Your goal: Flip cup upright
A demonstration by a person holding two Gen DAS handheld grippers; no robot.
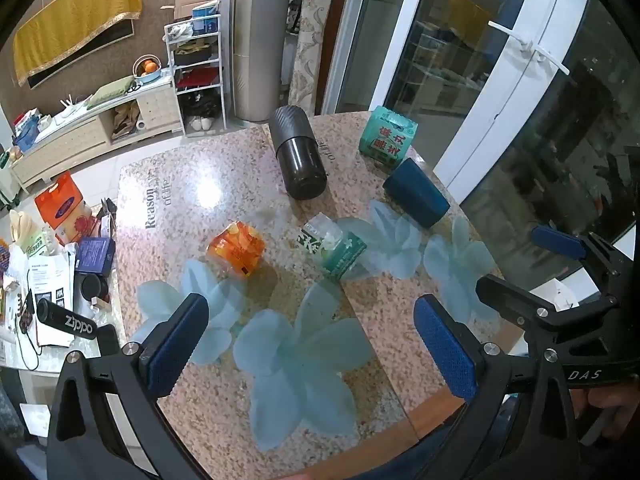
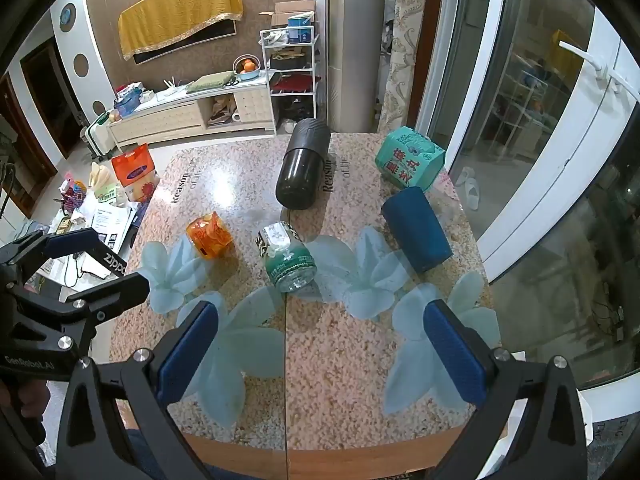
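A dark blue cup (image 1: 416, 193) lies on its side at the right of the speckled table (image 1: 224, 184); it also shows in the right wrist view (image 2: 416, 230). My left gripper (image 1: 310, 344) is open and empty, near the table's front edge, well short of the cup. My right gripper (image 2: 320, 350) is open and empty, also near the front edge, with the cup ahead and to its right. The right gripper shows at the right of the left wrist view (image 1: 532, 256), and the left gripper at the left of the right wrist view (image 2: 100, 256).
A black cylinder flask (image 2: 303, 168) lies on its side at the back middle. A green tissue pack (image 2: 410, 158) sits behind the cup. An orange packet (image 2: 209, 235) and a green-white packet (image 2: 286, 256) lie mid-table. A cluttered low side table (image 1: 52, 280) stands to the left.
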